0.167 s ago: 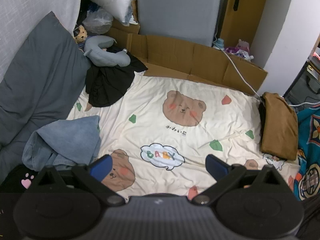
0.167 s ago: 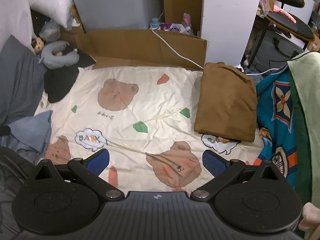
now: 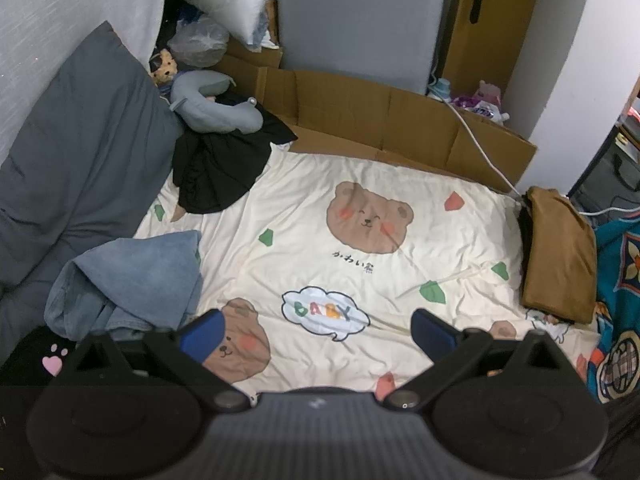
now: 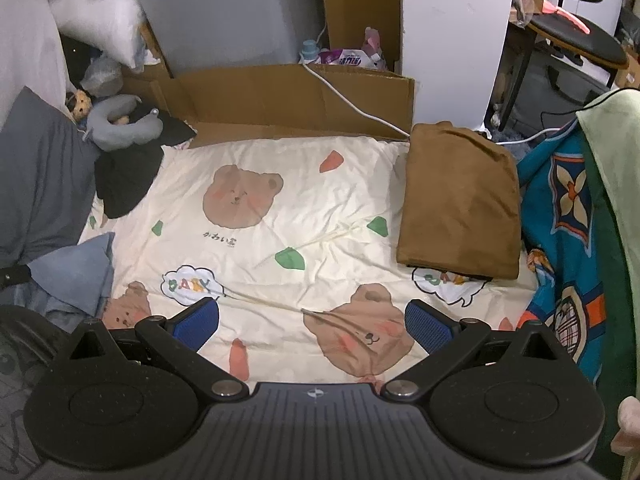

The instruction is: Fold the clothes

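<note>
A folded brown garment [image 4: 460, 200] lies at the right edge of the cream bear-print sheet [image 4: 320, 208]; the left wrist view shows the brown garment [image 3: 560, 256] at far right. A crumpled blue denim piece [image 3: 128, 280] sits at the sheet's left, and the denim [image 4: 72, 276] shows in the right wrist view too. A black garment [image 3: 216, 168] lies bunched at the far left corner. My left gripper [image 3: 318, 334] hangs open above the sheet's near part with nothing between its fingers. My right gripper [image 4: 312, 326] is open too, empty, over a printed bear.
A grey pillow [image 3: 80, 152] and grey neck pillow [image 3: 216, 108] lie at the left. Flattened cardboard [image 3: 400, 120] borders the far side, with a white cable [image 3: 480, 148] across it. A blue patterned blanket [image 4: 568, 240] and green cloth [image 4: 616, 200] fill the right.
</note>
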### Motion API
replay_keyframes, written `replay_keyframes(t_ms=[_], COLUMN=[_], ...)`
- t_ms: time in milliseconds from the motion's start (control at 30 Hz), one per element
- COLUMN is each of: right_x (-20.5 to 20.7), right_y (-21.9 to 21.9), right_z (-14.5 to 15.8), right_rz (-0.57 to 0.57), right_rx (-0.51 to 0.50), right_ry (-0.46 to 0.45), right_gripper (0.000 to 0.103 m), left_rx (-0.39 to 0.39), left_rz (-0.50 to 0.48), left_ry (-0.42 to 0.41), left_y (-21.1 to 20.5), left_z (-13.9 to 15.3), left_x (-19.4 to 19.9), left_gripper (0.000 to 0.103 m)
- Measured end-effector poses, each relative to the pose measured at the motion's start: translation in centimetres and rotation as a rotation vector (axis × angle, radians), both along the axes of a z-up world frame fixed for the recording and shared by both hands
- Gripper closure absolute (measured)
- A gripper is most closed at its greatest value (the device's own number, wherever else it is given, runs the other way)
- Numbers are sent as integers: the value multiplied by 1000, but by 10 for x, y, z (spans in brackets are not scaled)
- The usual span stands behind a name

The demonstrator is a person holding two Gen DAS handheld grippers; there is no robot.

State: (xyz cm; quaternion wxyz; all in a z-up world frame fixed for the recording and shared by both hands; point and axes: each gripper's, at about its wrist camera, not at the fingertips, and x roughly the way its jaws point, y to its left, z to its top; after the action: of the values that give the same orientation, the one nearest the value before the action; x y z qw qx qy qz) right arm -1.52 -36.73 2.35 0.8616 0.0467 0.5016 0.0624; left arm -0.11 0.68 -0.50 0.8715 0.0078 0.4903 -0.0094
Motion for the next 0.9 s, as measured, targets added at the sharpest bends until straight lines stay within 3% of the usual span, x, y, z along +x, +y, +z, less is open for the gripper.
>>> replay_keyframes(t_ms=[733, 900], right_x=[-1, 0], right_y=[-3, -2], right_z=[-1, -2], right_rz=[-19, -16], right_rx=[-4, -3], right_ry=[-20, -16], right_gripper=[1, 1], left_rx=[0, -39], left_rz=[-3, 2], left_ry=[-17, -25], left_y=[-2, 3], left_z=[3, 3], left_x=[-3, -4], left_gripper=[3, 3])
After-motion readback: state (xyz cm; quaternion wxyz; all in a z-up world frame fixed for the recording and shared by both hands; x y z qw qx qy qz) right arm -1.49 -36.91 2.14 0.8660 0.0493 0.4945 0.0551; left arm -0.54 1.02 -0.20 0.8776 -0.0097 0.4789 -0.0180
